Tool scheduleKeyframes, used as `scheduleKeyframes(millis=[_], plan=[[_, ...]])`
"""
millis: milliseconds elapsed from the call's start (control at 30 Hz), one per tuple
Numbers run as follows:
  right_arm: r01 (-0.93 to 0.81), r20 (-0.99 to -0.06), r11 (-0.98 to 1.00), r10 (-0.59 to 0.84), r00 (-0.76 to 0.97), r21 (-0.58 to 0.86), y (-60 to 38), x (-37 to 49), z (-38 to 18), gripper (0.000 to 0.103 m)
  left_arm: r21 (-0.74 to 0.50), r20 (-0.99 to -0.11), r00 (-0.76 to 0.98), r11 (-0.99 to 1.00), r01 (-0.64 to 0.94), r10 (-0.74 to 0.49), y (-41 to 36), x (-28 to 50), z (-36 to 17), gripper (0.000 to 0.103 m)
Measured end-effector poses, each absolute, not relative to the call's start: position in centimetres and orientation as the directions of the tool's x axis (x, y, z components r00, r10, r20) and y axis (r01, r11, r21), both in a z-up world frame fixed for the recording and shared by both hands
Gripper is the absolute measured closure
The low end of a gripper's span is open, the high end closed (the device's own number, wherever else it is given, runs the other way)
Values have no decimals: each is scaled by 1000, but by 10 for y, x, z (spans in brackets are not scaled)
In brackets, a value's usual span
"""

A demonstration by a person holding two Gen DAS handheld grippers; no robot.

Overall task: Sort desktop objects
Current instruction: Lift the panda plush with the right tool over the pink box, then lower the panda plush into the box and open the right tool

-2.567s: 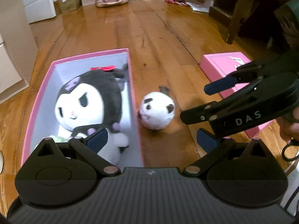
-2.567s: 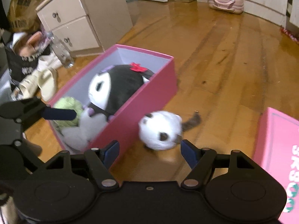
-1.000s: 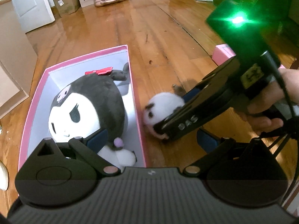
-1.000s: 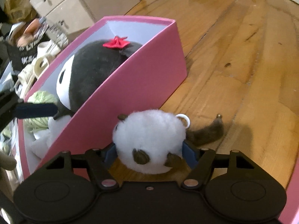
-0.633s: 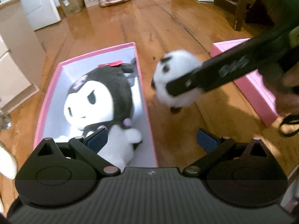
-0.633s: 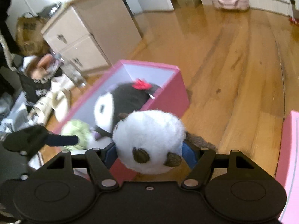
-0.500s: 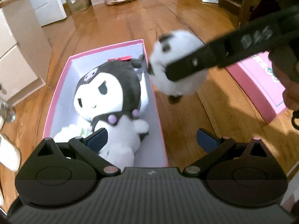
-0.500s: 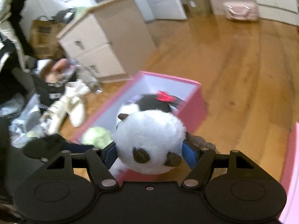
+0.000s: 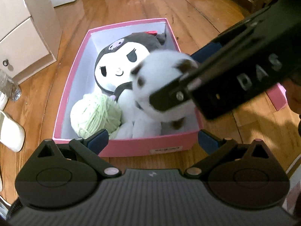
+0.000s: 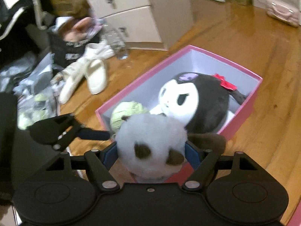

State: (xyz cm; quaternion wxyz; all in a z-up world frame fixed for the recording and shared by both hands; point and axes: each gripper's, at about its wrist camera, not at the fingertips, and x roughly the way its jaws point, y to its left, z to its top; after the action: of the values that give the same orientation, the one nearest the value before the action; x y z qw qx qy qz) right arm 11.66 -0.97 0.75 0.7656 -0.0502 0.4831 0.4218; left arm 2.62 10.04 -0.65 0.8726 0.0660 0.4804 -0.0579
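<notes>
Pinching a small white plush ball [image 10: 152,143] at its sides, right gripper [image 10: 151,153], jaws just easing wider; light, soft, squashable. Left gripper [image 9: 153,141] spread, empty.

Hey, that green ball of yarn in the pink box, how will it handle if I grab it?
The yarn ball looks soft and loosely wound, so it probably squashes and strands may snag. Likely light. Round, so apt to roll, though the big plush and pink box wall hem it in.

Both wrist cameras are looking steeply down, close over the pink box [image 9: 143,146] on the wooden floor [image 9: 143,5]. They are facing it from different ends, both sharing its plush-filled inside.
</notes>
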Motion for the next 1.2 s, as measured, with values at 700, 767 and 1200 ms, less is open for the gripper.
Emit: scheduleKeyframes(millis=[700,767,1200], plan=[[-731,-833,632,529,162,258,11,111,-12,61,51,-841,538,984,171,-50,114,22,-5,0],[-723,-858,642,495,138,254,9,112,-15,62,52,-840,539,983,176,-52,114,21,-6,0],[-657,-827,656,556,87,371,-1,117,-25,63,33,-837,542,982,186,-74,108,22,-6,0]])
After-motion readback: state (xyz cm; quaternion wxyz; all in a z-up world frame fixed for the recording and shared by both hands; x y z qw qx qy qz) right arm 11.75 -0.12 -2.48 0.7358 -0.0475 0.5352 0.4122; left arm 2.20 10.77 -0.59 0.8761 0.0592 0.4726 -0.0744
